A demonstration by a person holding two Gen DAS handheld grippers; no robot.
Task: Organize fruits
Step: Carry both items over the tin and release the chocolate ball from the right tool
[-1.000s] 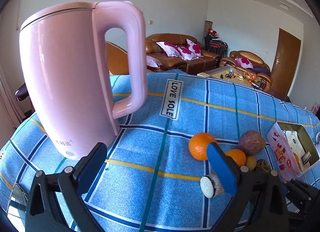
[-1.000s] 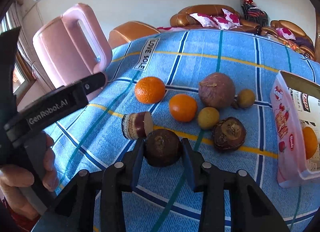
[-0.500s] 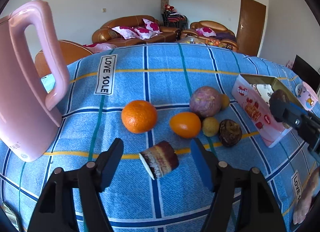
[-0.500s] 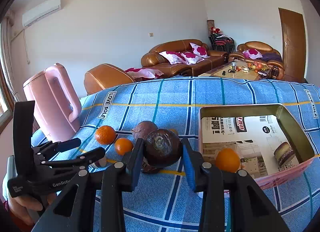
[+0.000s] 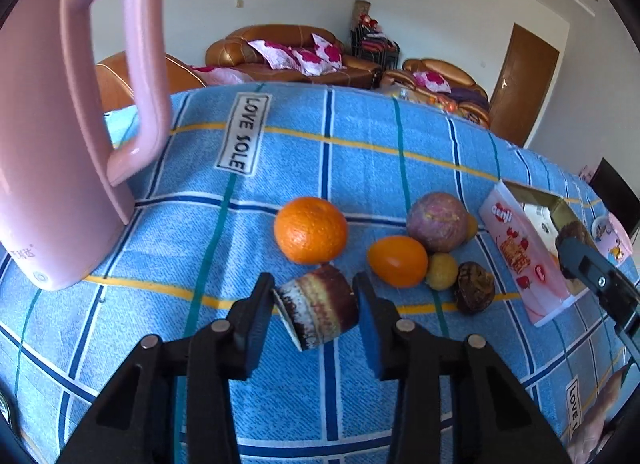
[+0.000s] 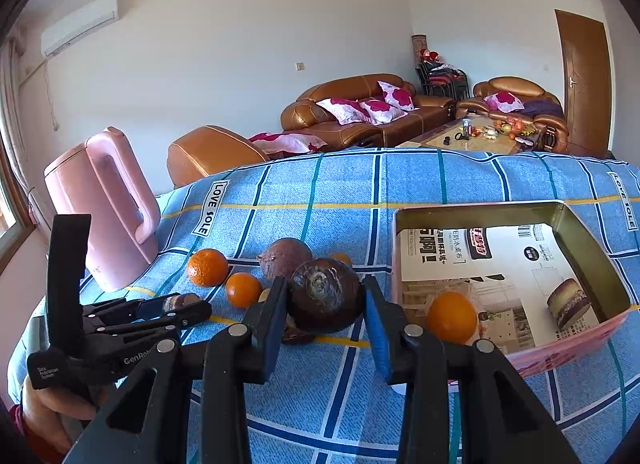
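Pink plastic fills the far left of both views: a tall kettle (image 5: pixel 60 135) standing on the blue checked cloth of the bench (image 5: pixel 360 159). Right of it, in the left wrist view, my left gripper (image 5: pixel 316 296) brackets a striped cake piece (image 5: pixel 318 306) lying on its side; its fingers (image 5: pixel 260 304) touch or nearly touch it, and I cannot tell if they are clamped. Past it lie a large orange (image 5: pixel 311 229), a smaller orange (image 5: pixel 397 260) and a purple fruit (image 5: pixel 437 221). In the right wrist view's lower centre, my right gripper (image 6: pixel 326 298) is closed on a dark brown fruit (image 6: pixel 326 296), hiding the fruit behind. At right the open tin box (image 6: pixel 572 348) holds an orange (image 6: pixel 452 318) and another cake piece (image 6: pixel 568 304); its near corner is cut off.
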